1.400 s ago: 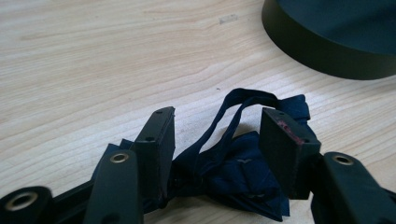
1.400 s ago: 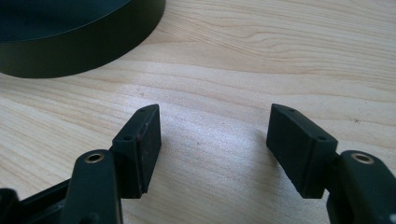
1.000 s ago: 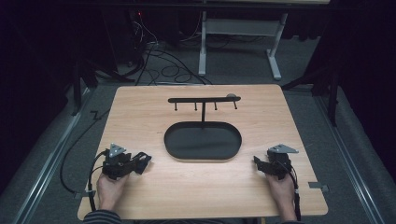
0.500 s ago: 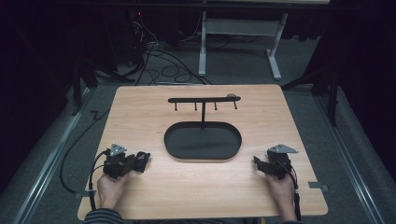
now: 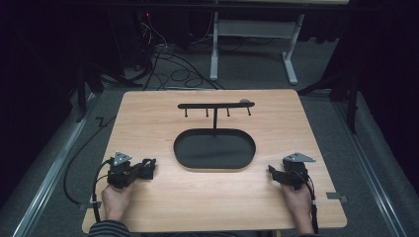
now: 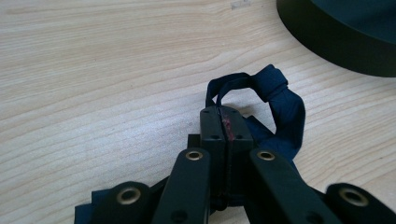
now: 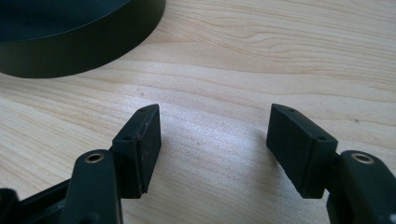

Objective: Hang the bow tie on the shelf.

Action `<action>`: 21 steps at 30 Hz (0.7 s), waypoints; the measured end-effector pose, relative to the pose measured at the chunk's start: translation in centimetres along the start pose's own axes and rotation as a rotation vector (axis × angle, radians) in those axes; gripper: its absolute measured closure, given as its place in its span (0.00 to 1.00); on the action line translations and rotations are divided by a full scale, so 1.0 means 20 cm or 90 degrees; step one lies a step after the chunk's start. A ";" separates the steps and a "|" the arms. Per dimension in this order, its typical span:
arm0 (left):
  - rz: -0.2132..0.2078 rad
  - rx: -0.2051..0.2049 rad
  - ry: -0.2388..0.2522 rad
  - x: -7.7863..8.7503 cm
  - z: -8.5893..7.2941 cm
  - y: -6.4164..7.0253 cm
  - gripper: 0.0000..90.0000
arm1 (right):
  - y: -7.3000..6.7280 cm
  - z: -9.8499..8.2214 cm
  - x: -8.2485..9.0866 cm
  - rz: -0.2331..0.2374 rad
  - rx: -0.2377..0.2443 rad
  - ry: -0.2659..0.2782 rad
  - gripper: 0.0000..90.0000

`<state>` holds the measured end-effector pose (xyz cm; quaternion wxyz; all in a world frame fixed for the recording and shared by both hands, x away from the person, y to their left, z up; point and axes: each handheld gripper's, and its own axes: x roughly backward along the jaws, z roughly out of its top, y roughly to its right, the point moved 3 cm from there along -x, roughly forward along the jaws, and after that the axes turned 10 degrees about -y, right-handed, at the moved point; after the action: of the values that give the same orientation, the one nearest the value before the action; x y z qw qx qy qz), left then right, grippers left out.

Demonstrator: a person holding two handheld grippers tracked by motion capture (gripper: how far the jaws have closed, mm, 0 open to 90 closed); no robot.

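My left gripper point(image 5: 149, 166) rests low on the wooden table at the front left, shut on a dark blue fabric strap point(image 6: 286, 100). The strap curls into a knotted loop just past the closed fingertips point(image 6: 212, 122) and lies on the wood. A black stand occupies the middle of the table: an oval base point(image 5: 215, 149), a thin post and a crossbar with several hooks point(image 5: 216, 105). My right gripper point(image 5: 272, 171) sits at the front right, open, with only bare wood between its pads point(image 7: 144, 140). The oval base's rim point(image 7: 79, 51) lies ahead of it to the left.
The table point(image 5: 148, 118) has bare wood on both sides of the stand and along the front edge. A small grey clip point(image 5: 336, 197) sits near the front right corner. Cables and a desk frame point(image 5: 252, 34) are on the floor beyond the far edge.
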<state>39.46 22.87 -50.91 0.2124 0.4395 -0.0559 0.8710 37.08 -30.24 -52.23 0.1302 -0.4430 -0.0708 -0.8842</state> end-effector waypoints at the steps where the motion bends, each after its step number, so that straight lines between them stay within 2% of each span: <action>1: -0.001 0.002 0.006 0.01 0.00 0.00 0.99 | 0.00 0.00 0.00 0.000 0.000 0.000 0.41; 12: -0.008 0.005 0.043 0.09 0.02 0.02 0.99 | 0.00 0.00 0.00 0.000 0.000 0.000 0.41; 21: -0.021 -0.007 0.081 0.18 0.07 0.07 0.99 | 0.00 0.00 0.00 0.000 0.000 0.000 0.41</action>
<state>38.15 22.37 -47.13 0.2325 0.3832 -0.0401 0.8931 37.08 -30.24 -52.23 0.1304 -0.4427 -0.0706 -0.8843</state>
